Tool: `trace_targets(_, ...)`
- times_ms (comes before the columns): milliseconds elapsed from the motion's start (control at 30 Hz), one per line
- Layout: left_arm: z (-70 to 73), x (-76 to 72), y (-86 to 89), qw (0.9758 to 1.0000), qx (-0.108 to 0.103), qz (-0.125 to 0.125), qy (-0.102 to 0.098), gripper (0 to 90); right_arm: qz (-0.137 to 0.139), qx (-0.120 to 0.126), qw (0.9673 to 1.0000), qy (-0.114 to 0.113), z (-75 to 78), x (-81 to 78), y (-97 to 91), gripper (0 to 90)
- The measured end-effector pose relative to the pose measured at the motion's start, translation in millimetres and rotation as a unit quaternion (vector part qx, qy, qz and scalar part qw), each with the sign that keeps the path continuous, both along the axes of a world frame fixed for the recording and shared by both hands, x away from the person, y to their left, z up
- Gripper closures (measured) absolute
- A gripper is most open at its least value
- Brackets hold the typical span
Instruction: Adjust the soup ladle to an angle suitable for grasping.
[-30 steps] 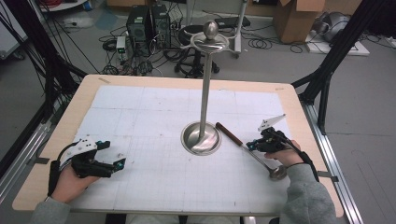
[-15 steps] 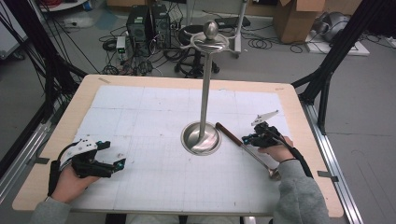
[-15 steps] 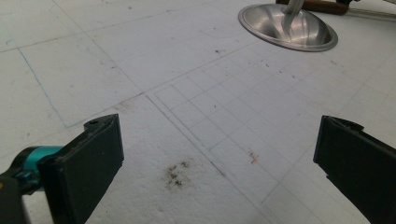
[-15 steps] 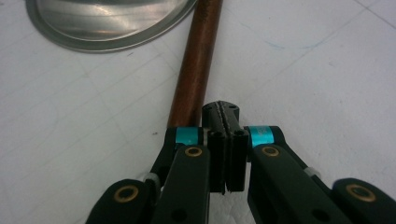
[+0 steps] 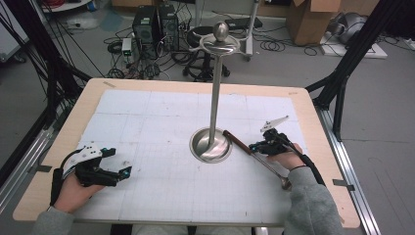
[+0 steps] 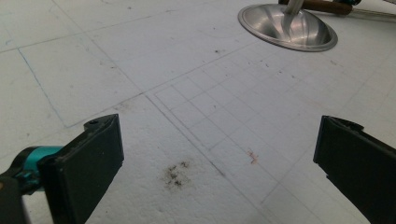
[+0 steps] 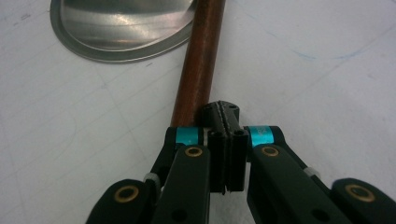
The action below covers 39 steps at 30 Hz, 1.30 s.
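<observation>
Right gripper [image 7: 224, 140]: jaws pressed together, empty, beside utensil handle [image 7: 198, 60] | left gripper [image 5: 105, 169]: jaws wide apart, idle at 8 o'clock | step judged: approach; reopening was required next.

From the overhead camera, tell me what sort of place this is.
Probably a lab or workshop set up for recording. A wooden table under a white gridded mat stands within black metal frame struts; behind it, black computer towers sit among loose cables on the grey floor, with cardboard boxes farther back.
</observation>
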State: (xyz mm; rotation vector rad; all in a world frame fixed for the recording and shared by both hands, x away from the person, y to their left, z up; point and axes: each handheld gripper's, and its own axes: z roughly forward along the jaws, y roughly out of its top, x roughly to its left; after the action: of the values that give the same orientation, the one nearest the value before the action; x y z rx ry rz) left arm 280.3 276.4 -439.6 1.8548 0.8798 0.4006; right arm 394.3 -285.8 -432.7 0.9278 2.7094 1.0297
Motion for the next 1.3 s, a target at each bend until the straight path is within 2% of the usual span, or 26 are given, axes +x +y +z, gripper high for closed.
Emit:
trace_targets(67, 0.4, -0.1, 0.4, 1.0, 0.001, 0.0, -0.001, 2.2, 0.007, 0.009, 0.9999, 0.005, 0.5, -0.5, -0.1, 90.0)
trace_targets(300, 0.2, -0.1, 0.2, 1.0, 0.0, 0.0, 0.0, 2.2, 0.039, 0.015, 0.9991, 0.011, 2.0, -4.3, 2.7, 90.0)
trace_targets(500, 0.5, -0.4, 0.3, 1.0, 0.0, 0.0, -0.001, 2.2, 0.08, 0.005, 0.9967, 0.013, 3.3, -11.9, 9.4, 90.0)
trace_targets(667, 0.7, -0.5, 0.5, 1.0, 0.0, -0.001, -0.002, 2.2, 0.085, -0.002, 0.9963, 0.013, 3.7, -13.4, 9.3, 90.0)
trace_targets(1067, 0.6, -0.4, 0.5, 1.0, 0.001, -0.002, -0.002, 2.2, 0.118, -0.005, 0.9928, 0.021, 5.6, -22.2, 16.4, 90.0)
trace_targets(1300, 0.7, -0.5, 0.4, 1.0, 0.002, -0.002, -0.003, 2.2, 0.131, -0.017, 0.9909, 0.025, 5.8, -26.6, 18.7, 90.0)
